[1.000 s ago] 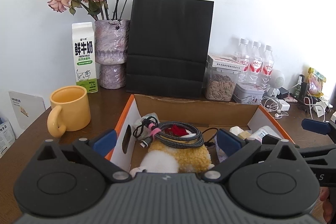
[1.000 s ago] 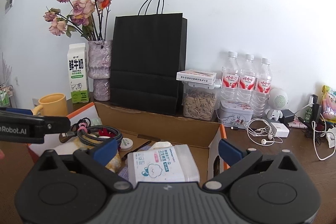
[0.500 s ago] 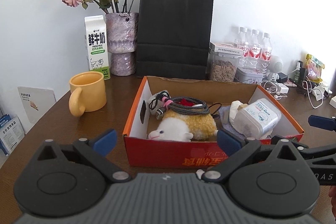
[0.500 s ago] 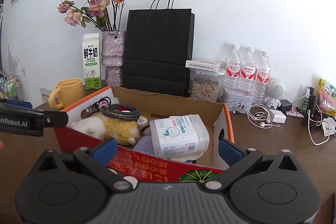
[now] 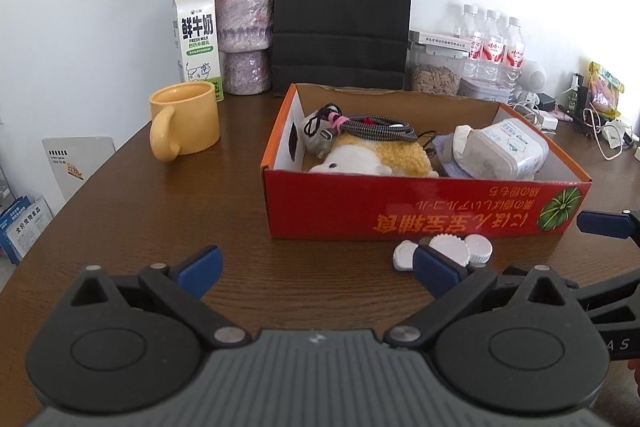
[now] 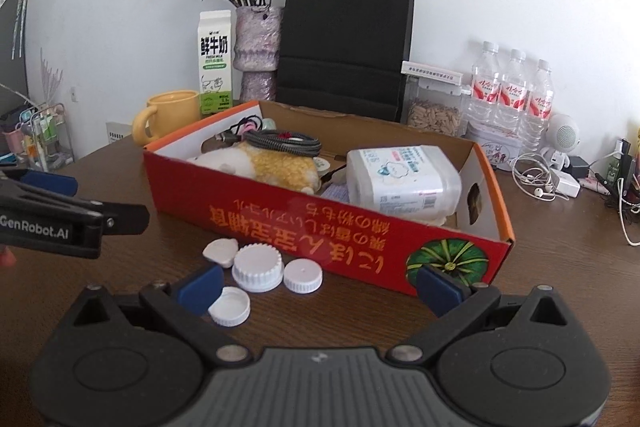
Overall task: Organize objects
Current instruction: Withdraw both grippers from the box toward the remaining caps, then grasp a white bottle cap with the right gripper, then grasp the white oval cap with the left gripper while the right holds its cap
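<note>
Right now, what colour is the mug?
Yellow mug, plain, no pattern; clearest in the left wrist view.

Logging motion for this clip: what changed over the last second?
Both tools, left tool and right tool, drew back from over the red cardboard box, bringing the white plastic caps before it into view. Both remain open and empty; the box contents look unmoved.

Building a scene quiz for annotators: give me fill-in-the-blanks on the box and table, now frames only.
1. The plush toy lies inside the ____ cardboard box.
2. The white caps lie on the table, ____ the box.
3. The milk carton stands behind the ____ mug.
4. Both grippers, left and right, are ____.

Missing: red; outside; yellow; open
</note>
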A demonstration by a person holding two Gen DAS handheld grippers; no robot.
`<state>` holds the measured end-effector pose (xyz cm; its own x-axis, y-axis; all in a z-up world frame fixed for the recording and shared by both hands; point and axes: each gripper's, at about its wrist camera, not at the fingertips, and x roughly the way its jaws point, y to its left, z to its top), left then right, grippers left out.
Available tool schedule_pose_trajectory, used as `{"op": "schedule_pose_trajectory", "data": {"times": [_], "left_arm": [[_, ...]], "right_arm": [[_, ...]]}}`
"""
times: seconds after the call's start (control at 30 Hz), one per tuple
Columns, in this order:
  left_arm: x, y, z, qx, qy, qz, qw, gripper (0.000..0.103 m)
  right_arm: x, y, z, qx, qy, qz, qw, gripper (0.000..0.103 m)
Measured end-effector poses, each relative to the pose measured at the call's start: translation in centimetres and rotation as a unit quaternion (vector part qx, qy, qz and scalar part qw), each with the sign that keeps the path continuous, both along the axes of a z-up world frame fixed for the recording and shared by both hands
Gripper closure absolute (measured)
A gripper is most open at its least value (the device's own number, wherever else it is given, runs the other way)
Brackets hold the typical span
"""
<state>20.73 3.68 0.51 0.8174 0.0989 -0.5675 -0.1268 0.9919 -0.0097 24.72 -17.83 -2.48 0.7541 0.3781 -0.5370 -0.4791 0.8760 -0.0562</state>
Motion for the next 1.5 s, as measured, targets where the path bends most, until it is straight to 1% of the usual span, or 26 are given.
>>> {"op": "schedule_pose_trajectory", "data": {"times": [0.13,0.23,0.3,0.37,0.4,0.47,0.5,0.53,0.57,0.63,0.7,0.77,0.87,1.13,1.5], "left_arm": [[-0.5,0.6,-0.6,-0.002,0.009,0.005,0.9999,0.000],[-0.7,1.0,-0.9,-0.003,0.012,0.009,0.9999,0.000],[-0.8,1.2,-1.1,-0.003,0.015,0.010,0.9998,0.000],[-0.8,1.4,-1.2,-0.004,0.016,0.011,0.9998,0.000],[-0.8,1.4,-1.2,-0.004,0.017,0.011,0.9998,0.000],[-0.7,1.4,-1.3,-0.005,0.018,0.011,0.9998,0.000],[-0.7,1.4,-1.4,-0.005,0.019,0.011,0.9998,0.000],[-0.7,1.3,-1.4,-0.006,0.019,0.010,0.9997,0.000],[-0.6,1.3,-1.4,-0.006,0.020,0.009,0.9997,0.000],[-0.6,1.3,-1.5,-0.006,0.020,0.008,0.9997,0.000],[-0.5,1.2,-1.5,-0.007,0.020,0.008,0.9997,0.000],[-0.5,1.2,-1.4,-0.007,0.020,0.007,0.9997,0.000],[-0.3,0.9,-1.4,-0.007,0.020,0.005,0.9998,0.000],[0.5,0.0,-1.6,-0.004,0.023,-0.005,0.9997,0.000],[3.4,-1.9,-2.6,0.012,0.040,-0.019,0.9989,0.000]], "right_arm": [[-0.2,1.0,-0.8,-0.002,0.014,0.011,1.000,0.002],[-0.2,1.8,-1.4,-0.007,0.024,0.023,0.999,0.009],[-0.1,2.3,-1.8,-0.010,0.030,0.029,0.999,0.012],[-0.1,2.7,-2.0,-0.011,0.036,0.037,0.999,0.023],[-0.1,2.9,-2.1,-0.011,0.038,0.040,0.998,0.025],[-0.1,3.2,-2.2,-0.013,0.041,0.044,0.998,0.033],[-0.1,3.3,-2.3,-0.014,0.043,0.046,0.998,0.035],[-0.1,3.4,-2.4,-0.015,0.044,0.047,0.998,0.039],[-0.1,3.5,-2.4,-0.015,0.045,0.048,0.998,0.046],[0.0,3.5,-2.5,-0.013,0.048,0.051,0.997,0.053],[0.1,3.6,-2.5,-0.010,0.048,0.054,0.997,0.057],[0.0,3.6,-2.6,-0.008,0.048,0.057,0.997,0.067],[0.0,3.5,-2.6,-0.005,0.050,0.061,0.997,0.075],[-0.1,3.0,-2.3,0.008,0.043,0.061,0.997,0.076],[0.9,-0.2,-1.9,0.021,0.025,0.014,0.999,0.076]]}}
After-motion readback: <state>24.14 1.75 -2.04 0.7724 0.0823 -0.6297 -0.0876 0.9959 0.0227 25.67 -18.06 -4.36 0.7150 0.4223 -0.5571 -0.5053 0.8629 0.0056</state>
